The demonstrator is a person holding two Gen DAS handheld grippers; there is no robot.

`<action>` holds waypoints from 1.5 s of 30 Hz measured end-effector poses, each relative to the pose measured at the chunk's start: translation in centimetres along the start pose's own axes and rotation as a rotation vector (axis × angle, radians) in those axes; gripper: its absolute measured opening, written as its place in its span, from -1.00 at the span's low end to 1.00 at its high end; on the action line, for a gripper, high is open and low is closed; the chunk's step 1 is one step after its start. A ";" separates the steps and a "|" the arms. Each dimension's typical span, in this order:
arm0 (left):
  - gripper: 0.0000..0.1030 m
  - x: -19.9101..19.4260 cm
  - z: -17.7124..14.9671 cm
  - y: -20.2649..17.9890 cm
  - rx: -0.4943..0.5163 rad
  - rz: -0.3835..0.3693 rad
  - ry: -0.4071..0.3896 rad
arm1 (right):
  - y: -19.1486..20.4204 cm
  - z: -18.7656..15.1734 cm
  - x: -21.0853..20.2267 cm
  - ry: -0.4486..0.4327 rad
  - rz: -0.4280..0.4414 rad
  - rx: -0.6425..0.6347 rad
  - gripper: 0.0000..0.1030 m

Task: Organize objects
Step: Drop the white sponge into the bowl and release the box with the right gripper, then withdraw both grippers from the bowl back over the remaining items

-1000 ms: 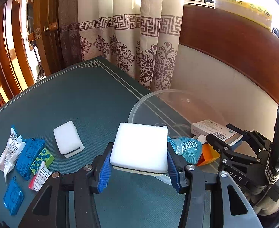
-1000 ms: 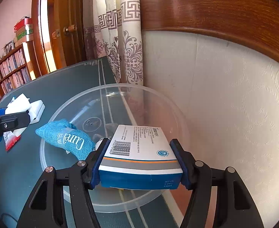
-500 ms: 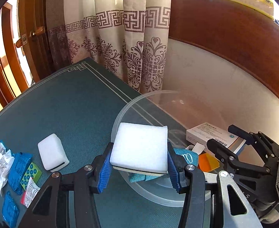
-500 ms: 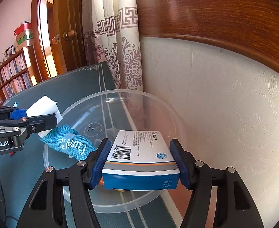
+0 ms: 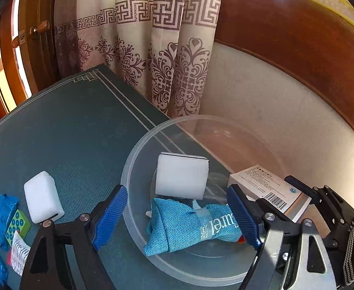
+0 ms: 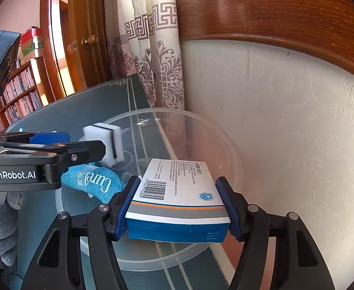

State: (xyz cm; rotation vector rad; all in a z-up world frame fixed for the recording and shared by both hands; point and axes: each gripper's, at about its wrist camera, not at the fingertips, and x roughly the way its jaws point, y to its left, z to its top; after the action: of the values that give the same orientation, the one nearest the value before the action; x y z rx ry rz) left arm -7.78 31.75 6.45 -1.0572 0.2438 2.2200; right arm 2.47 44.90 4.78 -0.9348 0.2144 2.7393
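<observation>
White sponge lies beyond parted left fingers.

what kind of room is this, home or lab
Most likely a home room, perhaps a study: patterned curtains hang behind the green-covered table, a wooden door stands beyond it, and bookshelves line the far wall.

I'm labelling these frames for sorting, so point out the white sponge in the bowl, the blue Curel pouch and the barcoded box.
white sponge (image 5: pixel 181 177): left wrist view, broad white face.
blue Curel pouch (image 5: pixel 184 227): left wrist view, woven middle.
barcoded box (image 6: pixel 177 183): right wrist view, printed top face.
</observation>
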 end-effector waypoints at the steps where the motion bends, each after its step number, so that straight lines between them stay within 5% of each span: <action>1: 0.70 0.0 0.0 0.2 -0.006 0.001 0.001 | 0.0 0.0 0.0 0.000 0.000 0.001 0.27; 27: 0.90 -3.6 -2.6 2.5 -0.056 0.113 -0.036 | 0.7 0.9 -2.7 -0.075 0.016 0.040 0.30; 45: 0.93 -6.3 -5.8 7.1 -0.131 0.205 -0.042 | 5.2 -0.2 -4.8 -0.087 0.109 -0.026 0.31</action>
State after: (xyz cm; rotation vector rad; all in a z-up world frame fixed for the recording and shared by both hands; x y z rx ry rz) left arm -5.78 20.81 6.58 -1.0960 0.1984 2.4675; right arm 4.84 39.03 7.87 -0.8309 0.2213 2.8817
